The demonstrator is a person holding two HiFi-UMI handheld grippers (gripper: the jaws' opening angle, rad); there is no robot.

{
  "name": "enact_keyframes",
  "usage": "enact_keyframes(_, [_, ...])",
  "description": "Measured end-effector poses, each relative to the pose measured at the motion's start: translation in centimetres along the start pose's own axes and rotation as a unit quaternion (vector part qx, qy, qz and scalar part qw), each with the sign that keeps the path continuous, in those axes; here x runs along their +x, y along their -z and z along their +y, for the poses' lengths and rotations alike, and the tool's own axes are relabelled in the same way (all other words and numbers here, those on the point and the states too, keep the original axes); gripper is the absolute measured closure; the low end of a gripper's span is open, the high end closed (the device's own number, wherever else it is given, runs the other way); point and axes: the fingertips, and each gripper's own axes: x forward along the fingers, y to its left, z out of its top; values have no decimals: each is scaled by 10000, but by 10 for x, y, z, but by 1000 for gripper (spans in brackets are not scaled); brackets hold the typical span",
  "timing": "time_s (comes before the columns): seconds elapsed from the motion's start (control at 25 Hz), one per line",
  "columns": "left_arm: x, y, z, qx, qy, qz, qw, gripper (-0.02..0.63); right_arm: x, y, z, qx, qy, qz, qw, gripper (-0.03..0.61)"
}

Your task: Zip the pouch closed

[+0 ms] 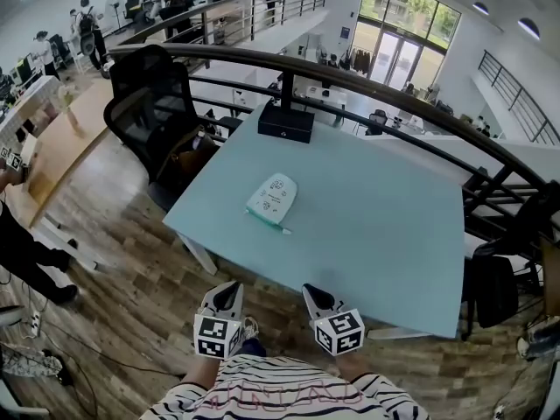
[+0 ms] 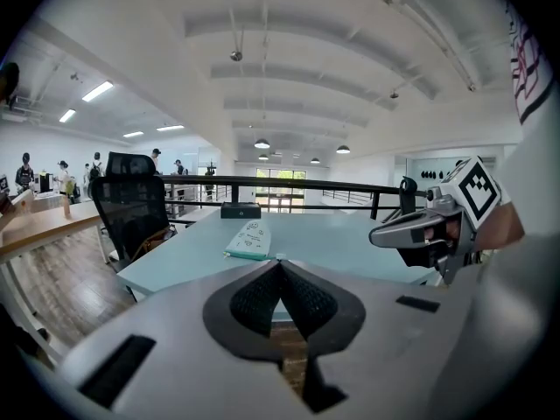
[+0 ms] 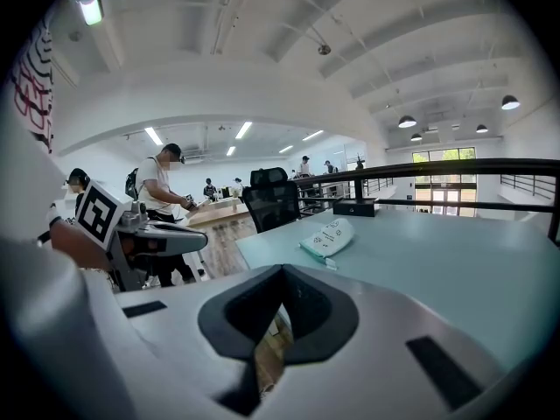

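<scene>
Holds the left tongs (image 1: pixel 229 290) and the right tongs (image 1: pixel 313 294) side by side just short of the near edge of the pale blue-green bench (image 1: pixel 394 217), each pair pressed together on nothing, both well apart from the flat white fabric pouch with printed marks and a teal zip edge (image 1: pixel 272 199). Finds that pouch lying flat near the bench's left edge, zip side turned near, with what looks like a small pull (image 1: pixel 286 229) at its right end. Cannot tell at this range whether the zip is shut or gaping, so fits either a reach yet to come or a finished job with the tongs resting clear. If still open: pin one end of the pouch with one pair, pinch the pull with the other, draw straight along the teeth, keep the fabric taut against bunching or sliding on the smooth top. Sees nothing lying between tongs and pouch; notes only a black rectangular box (image 1: pixel 285 122) at the far edge, a black mesh office chair (image 1: pixel 144 94) to the left, a dark curved railing (image 1: pixel 367 77) beyond.
</scene>
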Motion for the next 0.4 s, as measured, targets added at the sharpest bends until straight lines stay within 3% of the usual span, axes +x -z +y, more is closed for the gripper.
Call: enact_keyframes(0.4, [-5, -2, -9, 17, 39, -140, 9999, 589, -6, 3, 1, -7, 13, -24, 10000, 552])
